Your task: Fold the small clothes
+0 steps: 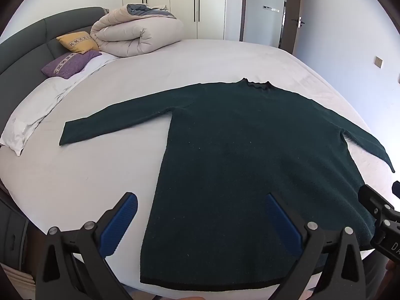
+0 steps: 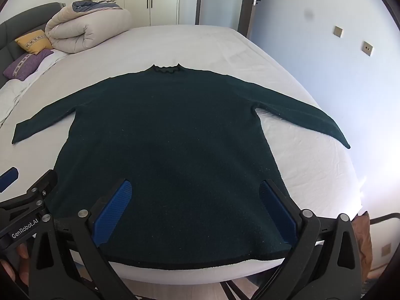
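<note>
A dark green long-sleeved sweater (image 1: 245, 155) (image 2: 170, 135) lies flat on the white bed sheet (image 1: 155, 75) (image 2: 200, 45), collar away from me, both sleeves spread out to the sides, hem at the near edge. My left gripper (image 1: 202, 200) hovers open over the hem's left part, blue pads wide apart, nothing between them. My right gripper (image 2: 193, 187) hovers open above the hem's middle and right part, also holding nothing. The right tool's edge (image 1: 382, 215) shows in the left wrist view, and the left tool's edge (image 2: 27, 200) in the right wrist view.
A rolled beige duvet (image 1: 135, 35) (image 2: 85, 27) sits at the far left by the grey headboard (image 1: 30, 42), with a yellow cushion (image 1: 77, 42), a purple cushion (image 1: 67, 65) and a white pillow (image 1: 37, 110). Wardrobe doors and a door stand behind the bed.
</note>
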### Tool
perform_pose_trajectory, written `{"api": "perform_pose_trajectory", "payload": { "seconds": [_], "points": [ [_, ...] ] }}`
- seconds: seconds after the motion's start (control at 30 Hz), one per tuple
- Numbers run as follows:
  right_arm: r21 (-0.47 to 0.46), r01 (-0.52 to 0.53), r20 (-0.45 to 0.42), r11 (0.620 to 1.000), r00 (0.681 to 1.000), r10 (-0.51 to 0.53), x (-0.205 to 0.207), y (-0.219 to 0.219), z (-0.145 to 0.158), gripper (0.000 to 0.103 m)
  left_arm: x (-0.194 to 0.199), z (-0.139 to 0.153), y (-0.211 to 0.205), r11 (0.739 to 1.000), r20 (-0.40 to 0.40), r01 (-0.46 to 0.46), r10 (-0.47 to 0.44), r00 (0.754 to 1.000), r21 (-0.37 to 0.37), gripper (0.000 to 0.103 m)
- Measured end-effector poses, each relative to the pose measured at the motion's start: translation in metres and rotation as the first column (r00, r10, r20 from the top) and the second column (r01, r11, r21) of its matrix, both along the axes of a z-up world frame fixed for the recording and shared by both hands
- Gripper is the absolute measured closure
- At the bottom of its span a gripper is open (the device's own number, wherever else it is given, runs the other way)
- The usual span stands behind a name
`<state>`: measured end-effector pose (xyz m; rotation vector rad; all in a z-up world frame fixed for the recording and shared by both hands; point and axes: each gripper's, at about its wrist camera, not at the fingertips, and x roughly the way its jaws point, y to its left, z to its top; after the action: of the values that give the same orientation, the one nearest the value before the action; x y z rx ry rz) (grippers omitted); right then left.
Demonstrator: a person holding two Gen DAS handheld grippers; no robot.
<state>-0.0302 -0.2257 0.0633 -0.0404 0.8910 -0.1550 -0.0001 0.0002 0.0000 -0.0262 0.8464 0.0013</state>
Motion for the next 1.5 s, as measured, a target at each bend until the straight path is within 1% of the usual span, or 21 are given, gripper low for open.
{"api": "perform_pose_trajectory", "payload": {
  "seconds": [0.17, 0.2, 0.47, 0.5, 1.5],
  "points": [
    [-0.011, 0.001, 0.0, 1.0, 1.0, -0.001, 0.0, 0.0, 0.0, 0.0, -0.004, -0.001, 0.004, 1.0, 0.007, 0.005, -0.005, 1.0, -0.008, 0.0],
    [-0.009, 0.003, 0.0, 1.0, 1.0, -0.003, -0.001, 0.0, 0.0, 0.0, -0.002, -0.001, 0.0, 1.0, -0.004, 0.005, -0.005, 1.0, 0.013, 0.0],
    [-0.013, 0.0, 0.0, 1.0, 1.0, 0.0, -0.002, 0.001, 0.0, 0.0, -0.003, -0.011, -0.005, 1.0, -0.016, 0.004, -0.004, 1.0, 0.015, 0.0],
    [-0.015, 0.0, 0.001, 1.0, 1.0, 0.0, -0.002, 0.001, -0.001, 0.0, -0.002, -0.011, -0.001, 1.0, -0.018, 0.009, -0.009, 1.0, 0.009, 0.0],
    [-0.016, -0.001, -0.003, 1.0, 1.0, 0.001, -0.003, 0.004, -0.006, 0.0, -0.004, -0.018, 0.001, 1.0, -0.038, 0.015, -0.015, 0.999, 0.004, 0.0]
  ]
}}
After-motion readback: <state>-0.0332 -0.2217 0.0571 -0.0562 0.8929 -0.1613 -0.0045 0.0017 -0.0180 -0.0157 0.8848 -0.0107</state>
